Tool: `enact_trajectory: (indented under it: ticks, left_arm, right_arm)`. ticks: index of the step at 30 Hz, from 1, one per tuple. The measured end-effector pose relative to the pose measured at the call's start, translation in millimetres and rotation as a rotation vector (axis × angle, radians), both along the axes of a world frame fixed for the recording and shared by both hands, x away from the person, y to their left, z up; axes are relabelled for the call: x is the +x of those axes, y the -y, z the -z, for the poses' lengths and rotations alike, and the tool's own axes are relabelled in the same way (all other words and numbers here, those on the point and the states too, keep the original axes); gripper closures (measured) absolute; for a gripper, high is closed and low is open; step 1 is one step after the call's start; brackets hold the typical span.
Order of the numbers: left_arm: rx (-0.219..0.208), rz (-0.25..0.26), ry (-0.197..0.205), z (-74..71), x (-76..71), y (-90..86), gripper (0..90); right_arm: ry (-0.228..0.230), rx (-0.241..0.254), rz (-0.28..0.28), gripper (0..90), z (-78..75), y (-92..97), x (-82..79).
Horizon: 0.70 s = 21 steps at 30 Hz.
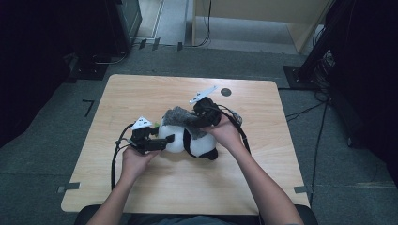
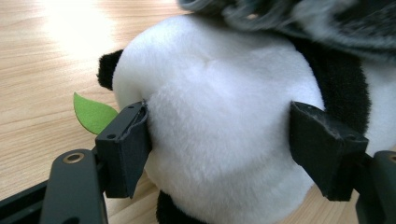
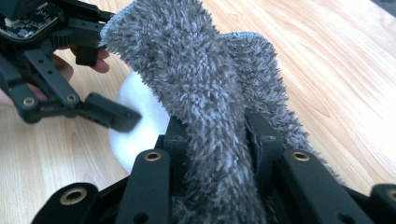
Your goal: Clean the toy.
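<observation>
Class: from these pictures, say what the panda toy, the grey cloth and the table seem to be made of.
Panda toy: soft plush, short matte black-and-white pile.
Grey cloth: probably microfibre, with long shaggy tufts.
Table: wood or wood-look laminate; pale grain lines, smooth with a slight sheen.

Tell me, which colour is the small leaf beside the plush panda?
Green leaf; left gripper view shows it best.
</observation>
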<state>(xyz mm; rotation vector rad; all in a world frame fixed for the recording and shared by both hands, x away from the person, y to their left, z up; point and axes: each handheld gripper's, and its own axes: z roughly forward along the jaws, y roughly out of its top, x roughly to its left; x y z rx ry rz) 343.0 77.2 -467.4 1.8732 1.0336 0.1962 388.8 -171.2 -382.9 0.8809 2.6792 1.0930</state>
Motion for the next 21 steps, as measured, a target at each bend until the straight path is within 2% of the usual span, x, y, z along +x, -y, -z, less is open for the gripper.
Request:
enact_trajectory:
  ticks: [6,12,17,21]
  left_arm:
    - [-0.006,-0.004,-0.001,0.2,0.0,0.3,24.2]
    - [-0.006,-0.003,-0.001,0.2,0.0,0.2,24.2]
    - [-0.004,0.006,0.0,0.4,0.1,-0.5,24.8]
    - [-0.001,0.008,0.002,0.2,-0.1,-0.2,25.2]
  right_arm:
    - [0.025,0.029,0.034,63.9,-2.8,23.7,-6.9]
    - [0.038,0.05,0.066,66.5,-5.5,46.9,-14.6]
    - [0.074,0.066,0.099,67.3,-6.7,62.1,-25.0]
    - [0.068,0.088,0.121,68.5,-4.9,71.7,-29.3]
